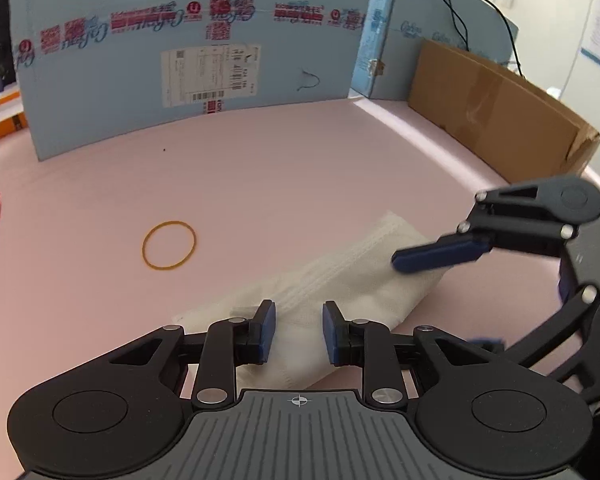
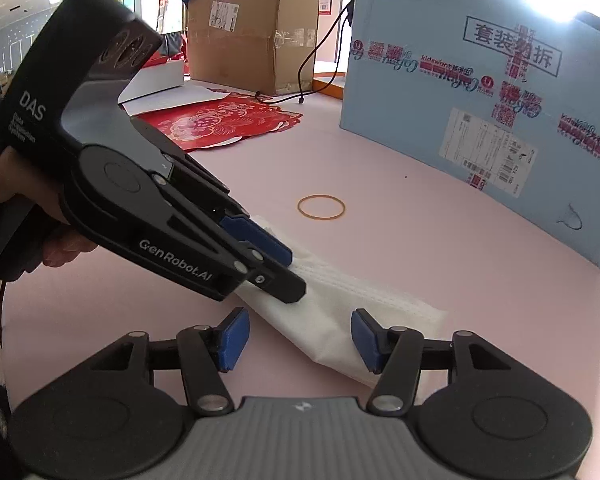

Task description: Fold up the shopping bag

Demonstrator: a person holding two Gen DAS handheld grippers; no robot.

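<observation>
The folded white shopping bag [image 2: 340,312] is laid flat on the pink surface [image 1: 260,184], near a rubber band [image 1: 169,244]. The left gripper [image 1: 299,330] is set over one end, jaws narrowly parted; whether the cloth is pinched cannot be told. The right gripper [image 2: 296,338] is spread wide astride the other end, pads apparently clear of it.

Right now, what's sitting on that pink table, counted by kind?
White folded bag: 1
Rubber band: 1
Blue cardboard panel: 1
Brown boxes: 2
Red paper cutting: 1
Total: 6
</observation>
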